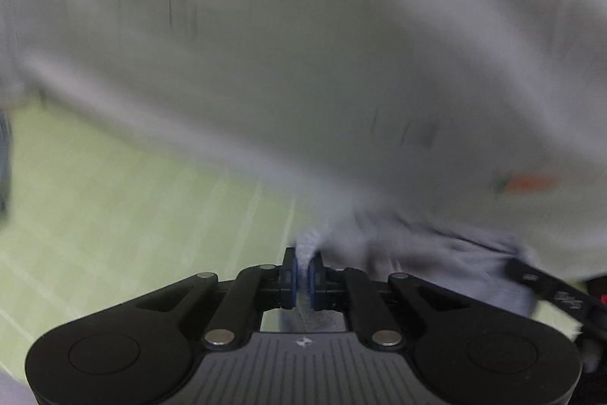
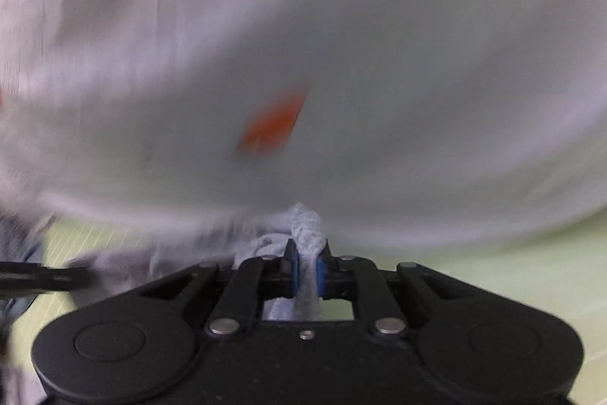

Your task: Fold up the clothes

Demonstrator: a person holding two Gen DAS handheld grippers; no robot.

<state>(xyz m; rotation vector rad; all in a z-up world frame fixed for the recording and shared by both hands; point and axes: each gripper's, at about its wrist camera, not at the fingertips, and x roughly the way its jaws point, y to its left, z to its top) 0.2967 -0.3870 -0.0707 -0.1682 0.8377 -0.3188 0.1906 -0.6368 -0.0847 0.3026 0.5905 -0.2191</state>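
Both grippers were clamped on bunched cloth: the left gripper (image 1: 302,276) pinched one edge of the pale shirt (image 1: 303,63), the right gripper (image 2: 308,272) another. Most of the shirt, with its orange mark (image 2: 271,124), billowed ahead above the green mat (image 1: 114,196), blurred. Doing this well probably meant keeping both hands level and the edge taut while carrying it over.

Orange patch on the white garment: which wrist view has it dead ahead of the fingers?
The right wrist view: the orange patch sits centre frame above the right gripper. In the left wrist view it lies far right, off the left gripper.
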